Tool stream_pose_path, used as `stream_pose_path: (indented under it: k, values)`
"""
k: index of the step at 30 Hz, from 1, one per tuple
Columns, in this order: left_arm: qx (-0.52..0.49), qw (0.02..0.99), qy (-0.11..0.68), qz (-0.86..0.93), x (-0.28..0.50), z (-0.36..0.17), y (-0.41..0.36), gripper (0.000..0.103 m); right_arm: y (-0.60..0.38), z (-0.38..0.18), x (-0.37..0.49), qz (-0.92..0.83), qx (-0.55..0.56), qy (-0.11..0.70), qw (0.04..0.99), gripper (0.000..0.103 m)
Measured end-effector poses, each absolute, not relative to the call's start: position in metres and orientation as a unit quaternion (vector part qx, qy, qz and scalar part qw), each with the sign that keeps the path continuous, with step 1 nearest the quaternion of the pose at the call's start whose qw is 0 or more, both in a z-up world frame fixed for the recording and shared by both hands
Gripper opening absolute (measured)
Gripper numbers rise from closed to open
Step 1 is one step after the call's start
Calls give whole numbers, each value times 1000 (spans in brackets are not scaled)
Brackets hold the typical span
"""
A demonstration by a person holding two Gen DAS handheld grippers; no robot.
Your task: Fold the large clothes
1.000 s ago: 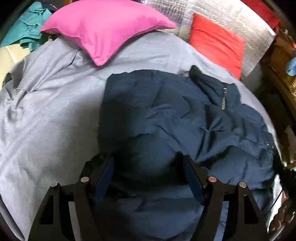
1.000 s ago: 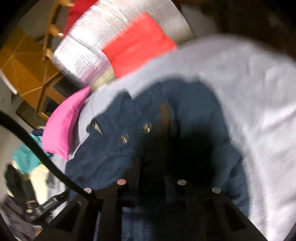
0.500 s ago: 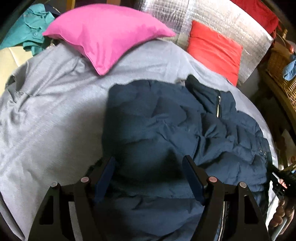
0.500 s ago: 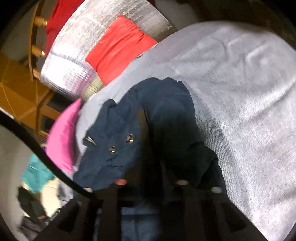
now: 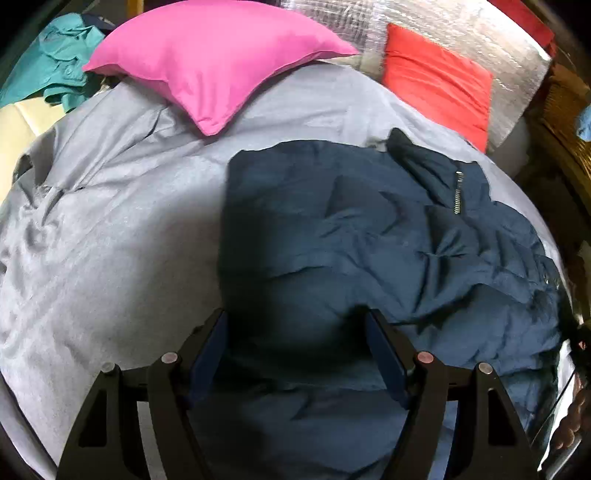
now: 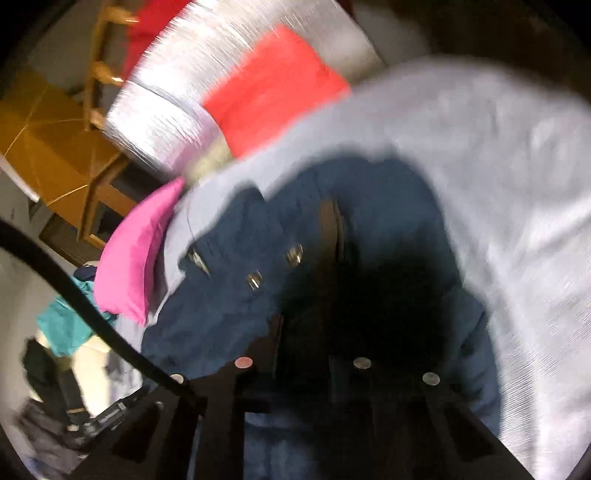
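Observation:
A puffy navy jacket lies on the grey bedsheet, its zipper towards the red pillow. My left gripper stands at the jacket's near edge with wide-set jaws, and thick fabric fills the gap between its blue pads. The right wrist view is blurred. There the jacket shows metal snaps, and my right gripper has its jaws closing on dark jacket fabric bunched between narrow-set fingers.
A pink pillow and a red pillow lie at the head of the bed against silver padding. A teal garment lies at the far left. Wicker furniture stands to the right of the bed.
The right view swung away and came back, with jacket fabric staying between the fingers. The jacket's right side shifted and wrinkled differently. The left gripper hardly moved.

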State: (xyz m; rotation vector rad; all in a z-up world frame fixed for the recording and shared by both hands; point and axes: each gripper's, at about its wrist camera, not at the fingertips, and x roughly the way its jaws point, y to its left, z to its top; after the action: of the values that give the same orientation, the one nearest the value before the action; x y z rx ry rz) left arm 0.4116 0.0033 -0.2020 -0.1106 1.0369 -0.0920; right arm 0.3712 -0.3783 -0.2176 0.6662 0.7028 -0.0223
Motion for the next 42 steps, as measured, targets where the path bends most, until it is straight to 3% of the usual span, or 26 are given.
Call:
stream_pose_path:
  k: [3, 6, 8, 13, 16, 20, 28, 31, 38, 42]
  values:
    - [-44, 867, 494, -40, 413, -203, 1, 76, -365, -189, 356, -51, 251, 292, 922, 15]
    - [-45, 867, 494, -38, 413, -204, 1, 76, -366, -203, 366, -86, 216, 332, 914, 15]
    - [-35, 865, 499, -34, 413, -207, -2, 76, -375, -234, 381, -82, 246, 398, 880, 15]
    - [-38, 867, 496, -34, 410, -201, -3, 76, -395, -214, 364, -73, 305, 357, 880, 20]
    - [-39, 880, 471, -41, 403, -188, -5, 76, -402, -191, 344, -85, 304, 306, 898, 40]
    - [-18, 906, 417, -66, 389, -166, -26, 76, -376, -174, 341, -5, 273, 276, 922, 41]
    - [43, 885, 452, -102, 397, -197, -78, 76, -306, -215, 388, 68, 218, 383, 895, 40]
    - [55, 875, 471, -101, 402, -211, -82, 77, -311, -243, 404, 63, 227, 436, 868, 29]
    - [62, 870, 478, -106, 403, -212, -81, 78, -315, -242, 410, 70, 220, 454, 860, 28]
    - [42, 880, 459, -110, 399, -193, -71, 78, -322, -230, 398, 91, 257, 425, 863, 31]
